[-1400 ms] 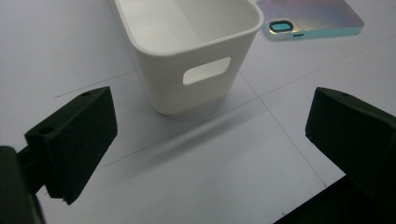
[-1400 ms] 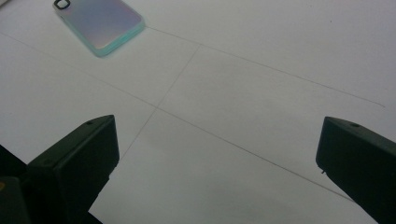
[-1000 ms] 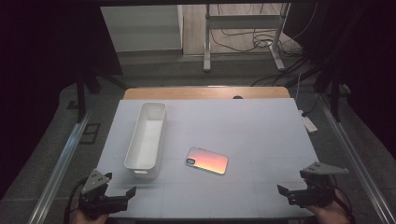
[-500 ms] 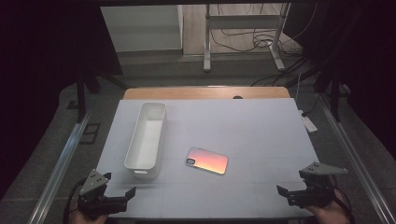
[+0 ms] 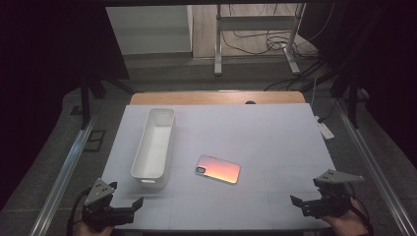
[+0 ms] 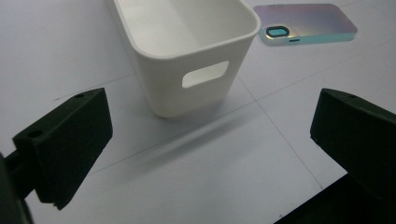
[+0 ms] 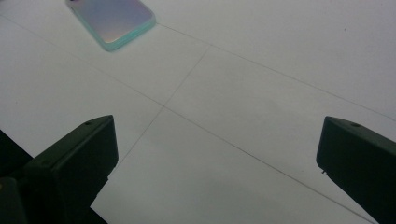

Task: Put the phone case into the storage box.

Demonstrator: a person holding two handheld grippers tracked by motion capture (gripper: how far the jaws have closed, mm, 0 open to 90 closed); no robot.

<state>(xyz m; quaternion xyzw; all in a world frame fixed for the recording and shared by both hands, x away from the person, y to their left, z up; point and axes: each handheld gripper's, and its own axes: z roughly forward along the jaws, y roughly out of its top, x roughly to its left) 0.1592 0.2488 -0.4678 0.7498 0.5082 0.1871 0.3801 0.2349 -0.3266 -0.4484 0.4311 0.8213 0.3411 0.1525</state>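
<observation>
A long white bin (image 5: 154, 142) stands on the left half of the white table (image 5: 255, 132), with a handle slot in its near end wall. To its right a phone (image 5: 218, 168) lies face down, its back shimmering pink and orange. My left gripper (image 5: 126, 194) is open at the front left corner, a short way in front of the bin's near end. In the left gripper view the bin (image 6: 187, 42) and the phone (image 6: 308, 23) lie beyond the spread jaws of the left gripper (image 6: 210, 140). My right gripper (image 5: 306, 193) is open at the front right; its view shows the phone (image 7: 114, 18) far ahead of the right gripper (image 7: 219, 163).
A wooden strip (image 5: 216, 97) runs along the table's far edge. Metal rails (image 5: 69, 162) flank the table on both sides. Stand legs and cables (image 5: 275, 44) lie on the floor behind. Faint grid lines (image 7: 187, 84) cross the table top.
</observation>
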